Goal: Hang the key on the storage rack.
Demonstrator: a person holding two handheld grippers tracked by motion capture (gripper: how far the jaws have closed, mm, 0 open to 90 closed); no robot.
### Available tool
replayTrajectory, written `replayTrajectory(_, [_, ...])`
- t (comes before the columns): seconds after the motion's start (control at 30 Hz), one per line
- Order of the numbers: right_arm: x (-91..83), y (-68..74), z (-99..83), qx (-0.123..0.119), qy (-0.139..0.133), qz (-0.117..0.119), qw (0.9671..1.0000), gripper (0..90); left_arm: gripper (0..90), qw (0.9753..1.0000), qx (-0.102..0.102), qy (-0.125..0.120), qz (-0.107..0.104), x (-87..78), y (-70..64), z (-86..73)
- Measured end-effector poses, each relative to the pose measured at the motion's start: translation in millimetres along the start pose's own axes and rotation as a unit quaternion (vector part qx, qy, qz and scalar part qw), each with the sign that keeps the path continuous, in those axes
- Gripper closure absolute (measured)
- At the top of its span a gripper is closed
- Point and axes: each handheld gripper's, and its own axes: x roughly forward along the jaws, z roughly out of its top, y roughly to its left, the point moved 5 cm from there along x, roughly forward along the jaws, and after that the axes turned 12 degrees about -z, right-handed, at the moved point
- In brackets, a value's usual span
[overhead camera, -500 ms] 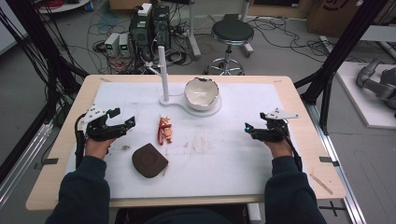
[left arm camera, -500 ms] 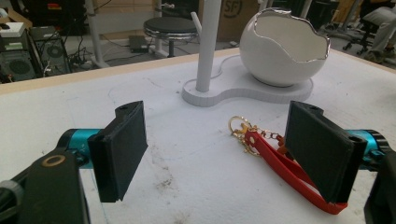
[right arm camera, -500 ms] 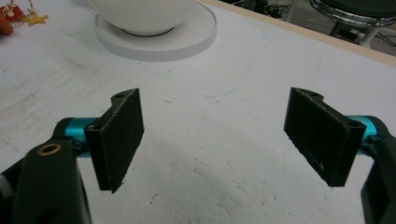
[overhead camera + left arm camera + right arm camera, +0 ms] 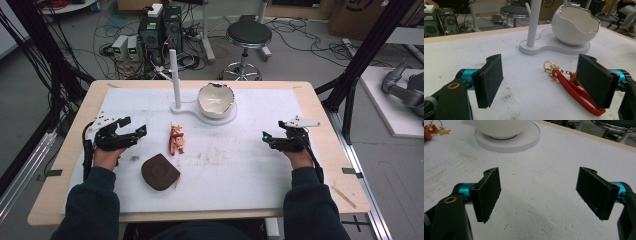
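Note:
A red strap keychain (image 4: 175,139) with gold rings and a small figure lies on the white mat, left of centre; the left gripper view shows the keychain (image 4: 564,81) partly behind the right jaw. My left gripper (image 4: 136,133) is open and sits just left of the keychain, its open gap (image 4: 540,83) holding nothing. At the right of the mat my right gripper (image 4: 265,138) is also open, with bare mat between the jaws (image 4: 537,195). A white egg-shaped bowl (image 4: 216,100) with a jagged rim stands on a white stand (image 4: 187,107) with a post (image 4: 174,77).
A dark brown round pouch (image 4: 159,171) lies near the front of the mat, below the keychain. The wooden table (image 4: 330,145) edges frame the white mat (image 4: 250,165). A stool (image 4: 248,35) and electronics boxes (image 4: 160,27) stand on the floor behind the table.

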Motion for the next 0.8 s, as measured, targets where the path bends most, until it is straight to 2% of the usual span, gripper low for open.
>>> replayTrajectory(0.07, [0.2, -0.5, -0.3, 0.003, -0.001, 0.002, 1.0, 20.3, 21.7, 1.0, 0.0, 0.008, -0.001, 4.2, -2.5, -0.6])
replayTrajectory(0.2, [-0.8, -1.7, -0.6, 0.006, -0.002, 0.003, 1.0, 20.3, 21.7, 0.999, 0.002, 0.044, 0.012, 12.9, -11.1, -3.8])
replayTrajectory(0.27, [-1.4, -1.3, -0.5, 0.005, -0.002, 0.003, 1.0, 20.4, 21.7, 0.9982, 0.004, 0.059, 0.009, 19.0, -17.0, -5.4])
replayTrajectory(0.43, [-2.2, 1.6, 0.1, 0.0, 0.0, 0.004, 1.0, 20.5, 21.7, 0.9945, 0.008, 0.104, -0.004, 36.3, -32.2, -14.0])
replayTrajectory(0.47, [-2.2, 1.6, 0.1, 0.0, 0.0, 0.004, 1.0, 20.5, 21.7, 0.9945, 0.008, 0.104, -0.004, 36.3, -32.2, -14.0])
replayTrajectory(0.53, [-2.8, 3.3, 0.2, -0.004, 0.002, 0.003, 1.0, 20.5, 21.7, 0.9916, 0.008, 0.128, -0.013, 44.0, -41.1, -17.5])
replayTrajectory(0.67, [-3.7, 4.9, 0.9, -0.01, 0.0, 0.0, 1.0, 20.5, 22.2, 0.9894, 0.011, 0.144, -0.016, 50.3, -47.0, -18.2])
replayTrajectory(0.8, [-4.7, 6.1, 0.9, -0.011, 0.001, 0.0, 0.9999, 20.5, 25.0, 0.9897, 0.006, 0.141, -0.025, 56.1, -51.3, -14.7])
